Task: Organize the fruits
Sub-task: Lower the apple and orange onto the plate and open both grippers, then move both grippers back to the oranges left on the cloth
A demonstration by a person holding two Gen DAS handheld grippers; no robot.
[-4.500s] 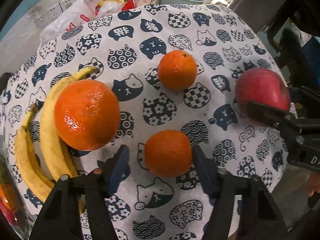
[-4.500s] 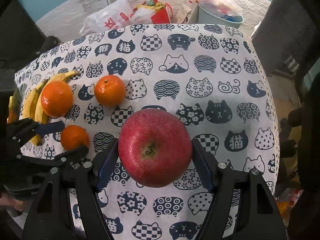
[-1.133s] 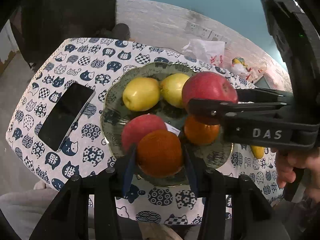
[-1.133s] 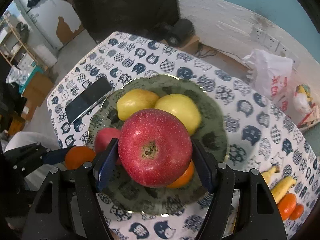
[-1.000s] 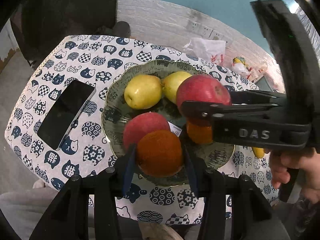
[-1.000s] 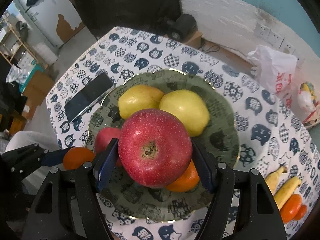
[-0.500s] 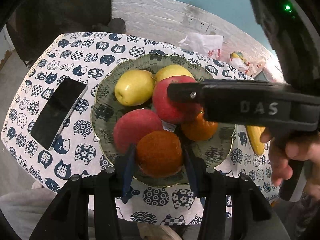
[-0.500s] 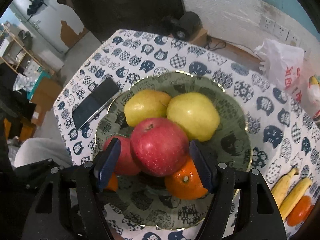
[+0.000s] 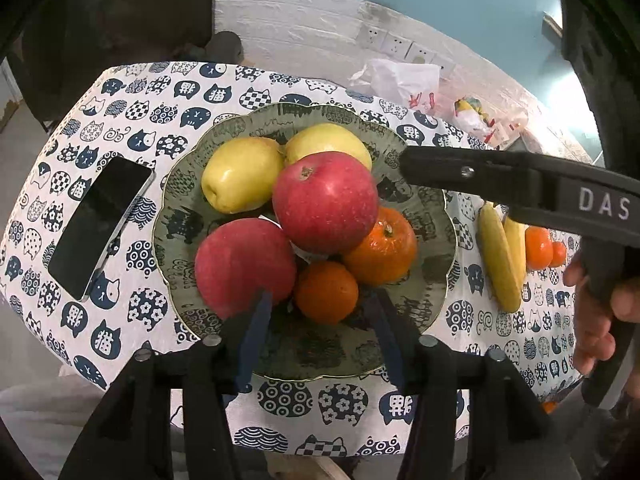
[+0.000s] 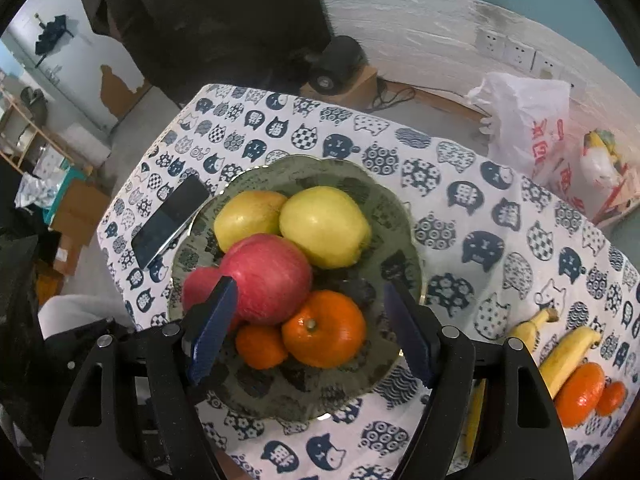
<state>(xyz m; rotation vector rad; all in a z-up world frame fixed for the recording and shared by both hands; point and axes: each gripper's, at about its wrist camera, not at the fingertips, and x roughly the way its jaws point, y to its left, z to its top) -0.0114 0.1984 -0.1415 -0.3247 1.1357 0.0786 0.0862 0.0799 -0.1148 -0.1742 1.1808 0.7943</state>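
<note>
A green patterned plate (image 9: 432, 216) (image 10: 396, 248) holds two yellow apples (image 9: 242, 174) (image 10: 324, 226), two red apples and two oranges. The red apple (image 9: 326, 202) (image 10: 268, 278) on top rests on the pile. The small orange (image 9: 326, 292) (image 10: 260, 346) lies at the plate's near side beside a bigger orange (image 9: 384, 246) (image 10: 324, 328). My left gripper (image 9: 320, 336) is open and empty just behind the small orange. My right gripper (image 10: 308, 332) is open and empty above the plate; one of its fingers (image 9: 480, 172) crosses the left wrist view.
A black phone (image 9: 100, 224) (image 10: 170, 222) lies left of the plate. Bananas (image 9: 498, 256) (image 10: 568, 350) and two more oranges (image 9: 540, 248) (image 10: 580, 394) lie to the right on the cat-print cloth. Plastic bags (image 10: 524, 120) sit behind by the wall.
Both grippers carried fruit from the cloth to the plate. The right one let the red apple go onto the pile and pulled back; the left one opened and released the small orange.
</note>
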